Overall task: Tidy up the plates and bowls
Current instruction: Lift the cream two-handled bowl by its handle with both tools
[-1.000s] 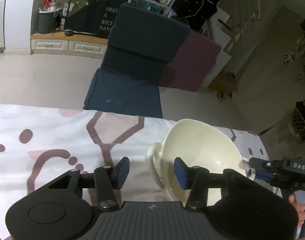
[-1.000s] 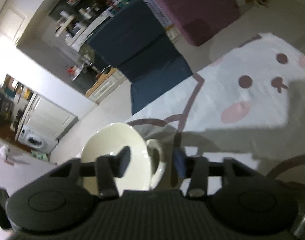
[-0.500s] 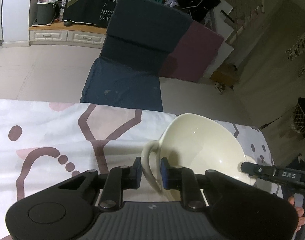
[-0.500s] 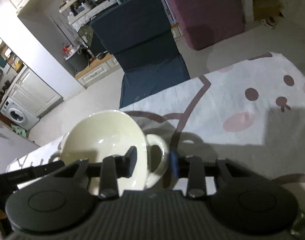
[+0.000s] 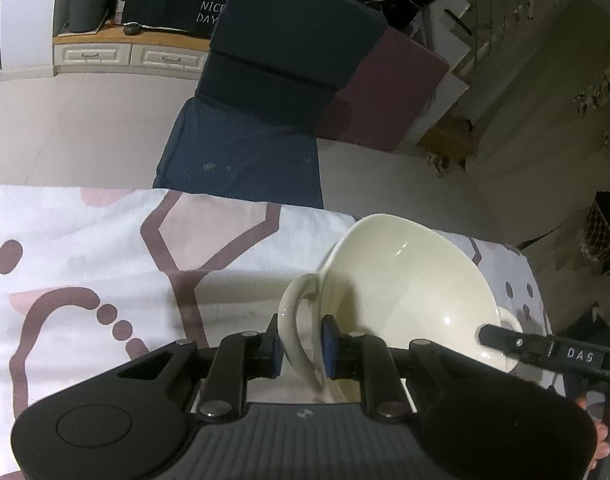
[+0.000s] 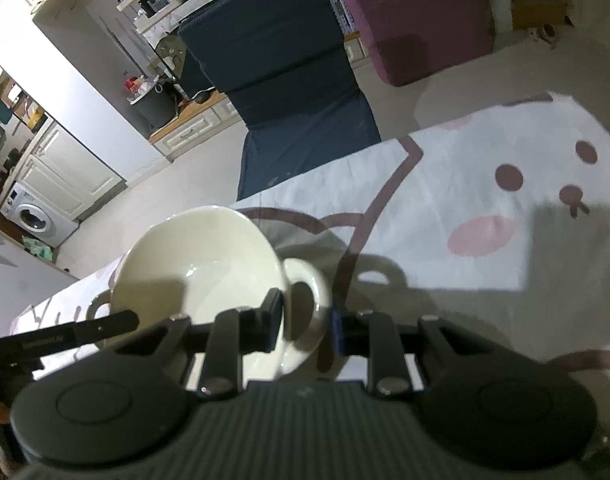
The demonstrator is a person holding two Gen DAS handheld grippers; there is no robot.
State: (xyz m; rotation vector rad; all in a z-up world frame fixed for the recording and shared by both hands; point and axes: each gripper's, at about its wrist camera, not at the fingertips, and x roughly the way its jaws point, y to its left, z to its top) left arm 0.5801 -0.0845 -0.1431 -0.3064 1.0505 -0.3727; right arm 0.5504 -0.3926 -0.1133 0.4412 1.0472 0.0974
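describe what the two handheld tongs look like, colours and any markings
Both are matte black plastic. The left tongs have a ribbed grey-black body, a round disc on each side, silver screw heads on the linkage bars and blue pads on the fingers. The right tongs look the same from their own camera; seen from the left camera, their finger carries white "DAS" lettering.

Only the cream two-handled bowl (image 5: 405,292) near the table's (image 5: 105,248) far edge blocks passage; the cloth-covered top elsewhere lies bare.
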